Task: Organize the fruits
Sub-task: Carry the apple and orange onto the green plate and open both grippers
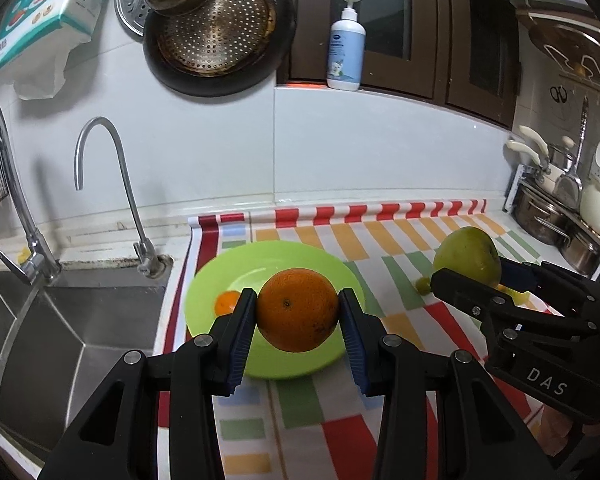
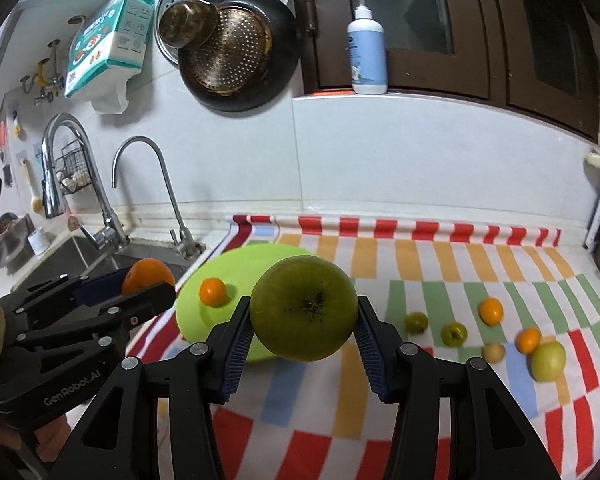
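Note:
My left gripper (image 1: 298, 312) is shut on a large orange (image 1: 297, 310), held in the air over the near part of a lime-green plate (image 1: 276, 256). A small orange (image 1: 226, 302) lies on the plate's left side. My right gripper (image 2: 304, 316) is shut on a big green apple (image 2: 304, 308), held above the plate's (image 2: 216, 264) right edge. From the left wrist view the right gripper (image 1: 466, 276) and its apple (image 1: 468, 256) are at the right. From the right wrist view the left gripper (image 2: 148, 280) with its orange (image 2: 146, 274) is at the left.
Several small fruits lie on the striped cloth (image 2: 440, 280) at the right: a small orange (image 2: 491, 311), two small green fruits (image 2: 454, 334), a pale apple (image 2: 548, 361). A steel sink (image 1: 40, 328) with two taps (image 1: 108, 184) is left of the plate. Pots (image 1: 552, 208) stand at the far right.

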`<state>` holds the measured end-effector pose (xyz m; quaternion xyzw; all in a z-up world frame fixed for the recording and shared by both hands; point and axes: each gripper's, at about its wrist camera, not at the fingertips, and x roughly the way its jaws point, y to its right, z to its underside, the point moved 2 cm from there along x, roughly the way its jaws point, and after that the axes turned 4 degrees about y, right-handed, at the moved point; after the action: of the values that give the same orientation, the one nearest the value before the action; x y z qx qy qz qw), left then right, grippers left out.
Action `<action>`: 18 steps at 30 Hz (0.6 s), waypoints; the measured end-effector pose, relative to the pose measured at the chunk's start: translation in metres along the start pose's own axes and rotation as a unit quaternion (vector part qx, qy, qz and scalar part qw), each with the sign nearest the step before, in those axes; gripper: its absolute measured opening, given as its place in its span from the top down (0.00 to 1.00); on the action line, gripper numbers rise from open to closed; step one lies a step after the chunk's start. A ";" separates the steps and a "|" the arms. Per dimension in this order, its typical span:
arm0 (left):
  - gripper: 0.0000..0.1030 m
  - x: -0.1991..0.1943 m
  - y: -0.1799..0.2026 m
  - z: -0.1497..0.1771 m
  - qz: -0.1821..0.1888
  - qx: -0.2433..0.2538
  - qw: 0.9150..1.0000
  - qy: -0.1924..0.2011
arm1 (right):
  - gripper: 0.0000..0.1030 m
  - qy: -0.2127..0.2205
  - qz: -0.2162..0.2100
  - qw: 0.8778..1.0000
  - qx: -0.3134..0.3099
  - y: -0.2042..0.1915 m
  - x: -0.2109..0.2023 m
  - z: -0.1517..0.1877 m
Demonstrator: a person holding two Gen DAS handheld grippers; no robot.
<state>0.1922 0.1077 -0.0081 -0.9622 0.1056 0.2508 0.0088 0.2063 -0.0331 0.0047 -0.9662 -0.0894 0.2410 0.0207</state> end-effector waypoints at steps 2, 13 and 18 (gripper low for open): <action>0.60 0.005 -0.004 -0.003 -0.002 0.000 1.000 0.002 | 0.51 0.002 -0.004 1.000 -0.002 -0.002 0.006 -0.005; 0.60 0.057 -0.026 -0.018 -0.013 0.000 1.000 -0.009 | 0.51 -0.011 -0.027 0.999 -0.026 -0.008 0.060 -0.025; 0.60 0.081 -0.036 -0.018 -0.017 -0.002 1.000 -0.019 | 0.51 -0.024 -0.037 0.999 -0.030 -0.008 0.088 -0.028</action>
<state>0.2773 0.1250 -0.0330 -0.9589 0.0886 0.2691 0.0132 0.2949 -0.0087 -0.0103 -0.9562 -0.1329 0.2608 -0.0013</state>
